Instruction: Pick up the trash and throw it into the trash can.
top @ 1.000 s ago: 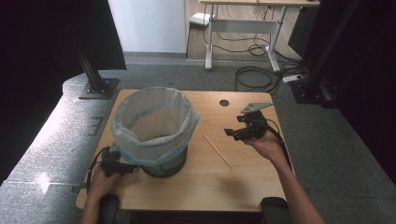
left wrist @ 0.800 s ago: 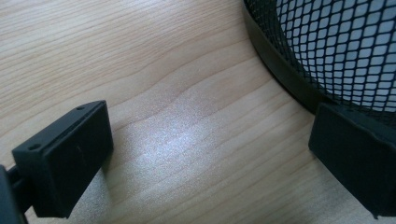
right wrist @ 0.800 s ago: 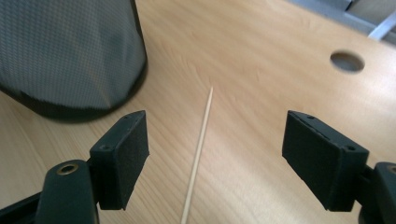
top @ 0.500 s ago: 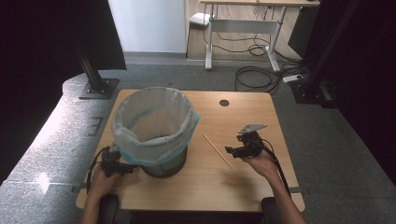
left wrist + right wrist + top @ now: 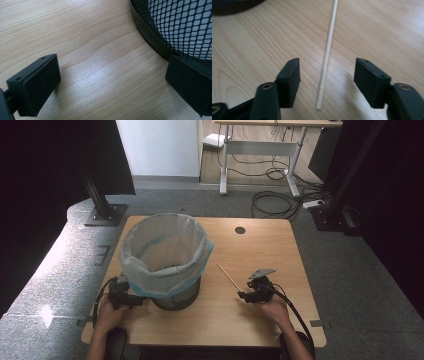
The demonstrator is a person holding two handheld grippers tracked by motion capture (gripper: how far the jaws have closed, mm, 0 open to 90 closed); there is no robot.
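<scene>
The right gripper (image 5: 325, 83) has dropped lower, jaws spread astride the thin pale wooden stick (image 5: 327, 55) on the wooden table (image 5: 260, 250). At nine o'clock, the left gripper (image 5: 110, 82) gapes beside the black mesh bin (image 5: 175, 27). No writing readable.

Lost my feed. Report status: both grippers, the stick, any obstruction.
Right gripper open, jaws straddling the wooden stick, not closed. Left gripper open beside the mesh bin. Stick flat on table, nothing blocking it.
</scene>
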